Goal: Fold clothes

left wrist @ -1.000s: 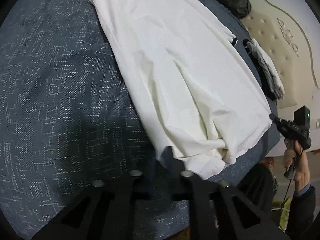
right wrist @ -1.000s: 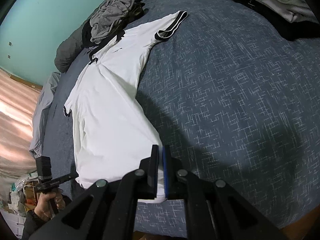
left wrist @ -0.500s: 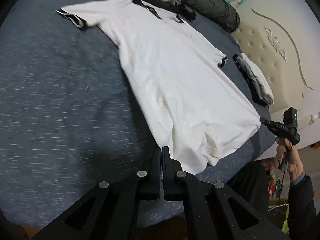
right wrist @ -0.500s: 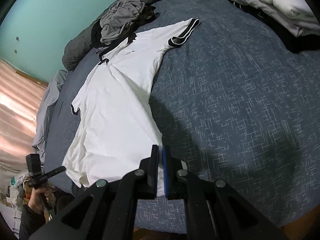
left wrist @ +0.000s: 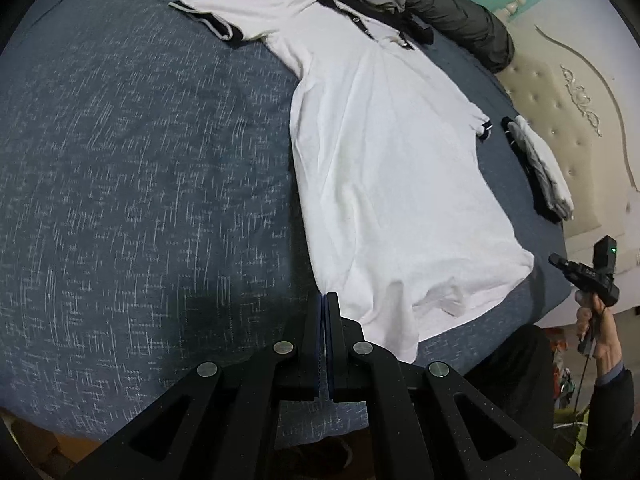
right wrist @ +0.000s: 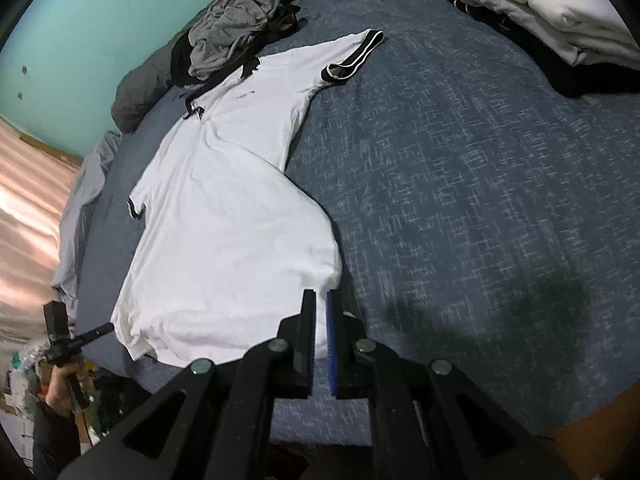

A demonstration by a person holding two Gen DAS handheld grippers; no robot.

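- So, white polo shirt (left wrist: 384,168) is laid out flat on my dark blue bedspread (left wrist: 140,184), collar end up by the far side, hem end close to me.
- Left gripper (left wrist: 325,300) has its jaws pressed right together, tips sitting at the left hem corner. Can't honestly tell if any cloth is pinched in there or if it's just touching the edge.
- Right gripper (right wrist: 321,300) is opening up at the other hem corner, narrow gap between the pads, with white fabric showing in the gap and nothing pressing on it as far as I can see.
- Both black-trimmed sleeves lie out to the sides; the one in the right view (right wrist: 352,60) is spread wider.
- Crumpled grey clothes (right wrist: 232,28) are heaped just past the collar, against a dark grey pillow (left wrist: 460,20).
- Stack of folded clothes (right wrist: 552,20) sits off to the right, well apart from the shirt.
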